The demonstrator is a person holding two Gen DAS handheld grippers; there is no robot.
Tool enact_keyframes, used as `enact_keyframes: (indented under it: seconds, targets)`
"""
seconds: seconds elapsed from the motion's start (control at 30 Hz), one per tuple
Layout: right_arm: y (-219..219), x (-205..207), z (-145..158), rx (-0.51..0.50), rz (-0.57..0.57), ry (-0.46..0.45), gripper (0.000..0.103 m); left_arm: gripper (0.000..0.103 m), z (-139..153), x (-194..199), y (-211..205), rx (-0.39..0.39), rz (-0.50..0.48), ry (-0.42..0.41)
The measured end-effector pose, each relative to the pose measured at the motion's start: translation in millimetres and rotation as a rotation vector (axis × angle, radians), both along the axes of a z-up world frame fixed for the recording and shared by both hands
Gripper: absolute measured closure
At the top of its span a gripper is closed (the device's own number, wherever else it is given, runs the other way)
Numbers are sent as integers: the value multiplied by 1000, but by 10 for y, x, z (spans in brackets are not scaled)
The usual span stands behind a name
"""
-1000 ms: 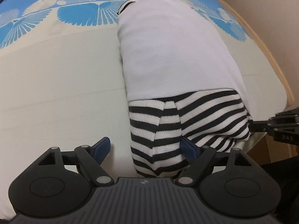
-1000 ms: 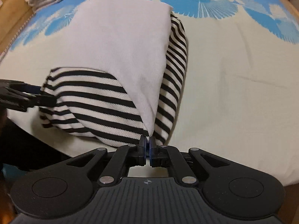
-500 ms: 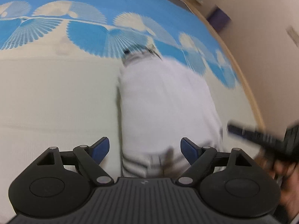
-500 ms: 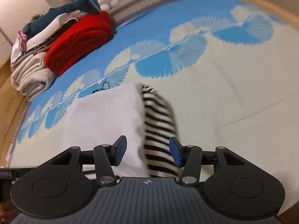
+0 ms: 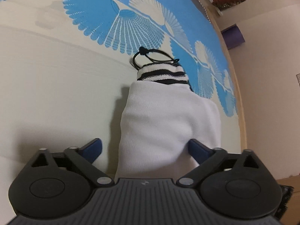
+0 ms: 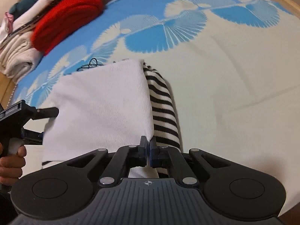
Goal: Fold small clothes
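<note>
A small garment, white (image 5: 165,120) with a black-and-white striped part (image 5: 163,73) and a black drawstring (image 5: 150,54), lies folded on the bed. My left gripper (image 5: 144,148) is open, its blue pads either side of the white near edge. In the right wrist view the white layer (image 6: 101,101) covers the striped part (image 6: 163,108). My right gripper (image 6: 148,147) is shut on the white layer's near right corner. The left gripper (image 6: 43,120) shows at that view's left, open around the garment's left edge.
The bed cover (image 6: 234,86) is cream with blue fan patterns. A stack of folded clothes, with a red one (image 6: 65,16) and a white towel (image 6: 16,56), sits far left. A wooden bed edge (image 5: 241,112) runs along the right.
Both grippers moved forward over the garment, so the near striped end is now covered by white. My right gripper opened half a second ago and is now shut on the white corner.
</note>
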State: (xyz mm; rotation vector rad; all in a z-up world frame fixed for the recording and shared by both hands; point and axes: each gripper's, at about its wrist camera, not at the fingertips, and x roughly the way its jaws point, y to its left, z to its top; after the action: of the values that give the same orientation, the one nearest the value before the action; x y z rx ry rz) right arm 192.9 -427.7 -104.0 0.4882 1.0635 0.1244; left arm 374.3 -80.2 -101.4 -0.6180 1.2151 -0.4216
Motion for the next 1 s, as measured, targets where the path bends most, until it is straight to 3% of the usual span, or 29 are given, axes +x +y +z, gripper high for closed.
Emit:
enact_keyframes:
  seconds: [0.1, 0.13, 0.17, 0.2, 0.23, 0.3, 0.4, 0.47, 0.5, 0.53, 0.57, 0.7, 0.83, 0.9, 1.0]
  targets:
    - [72, 26, -69, -14, 24, 34, 98, 4, -138, 49, -26, -24, -1, 25]
    - [94, 39, -111, -27, 24, 62, 90, 7, -170, 60, -28, -33, 1, 29]
    - [110, 55, -153, -30, 19, 83, 83, 22, -179, 61, -33, -40, -7, 21]
    - [119, 72, -177, -41, 5, 103, 69, 33, -163, 61, -36, -45, -20, 7]
    - [122, 95, -186, -59, -8, 114, 56, 36, -142, 60, -37, -37, -21, -1]
    - [117, 142, -208, -75, -32, 133, 51, 53, -90, 49, -11, -40, -28, -17]
    - [139, 234, -246, -37, -62, 164, 54, 61, 105, 25, 60, -40, -22, -61]
    - [220, 304, -242, -2, -57, 166, 64, 61, 323, 18, 106, 12, -31, -145]
    - [284, 341, -222, 20, -55, 156, 75, 61, 433, 22, 168, 43, -31, -192]
    - [367, 387, -201, 43, -50, 140, 93, 61, 509, 29, 248, 61, -21, -223]
    - [469, 441, -176, 60, -38, 120, 101, 61, 569, 36, 334, 75, -9, -244]
    - [994, 678, -20, 67, 30, 9, 102, 61, 821, 116, 725, 196, 27, -365]
    - [1445, 908, 94, 83, 50, -62, 103, 54, 974, 170, 1091, 282, 96, -411]
    - [1589, 993, 127, 67, 48, -81, 103, 44, 1021, 198, 1207, 368, 151, -408]
    - [1749, 1114, 89, 42, 54, -68, 103, 44, 1129, 136, 1316, 506, 216, -450]
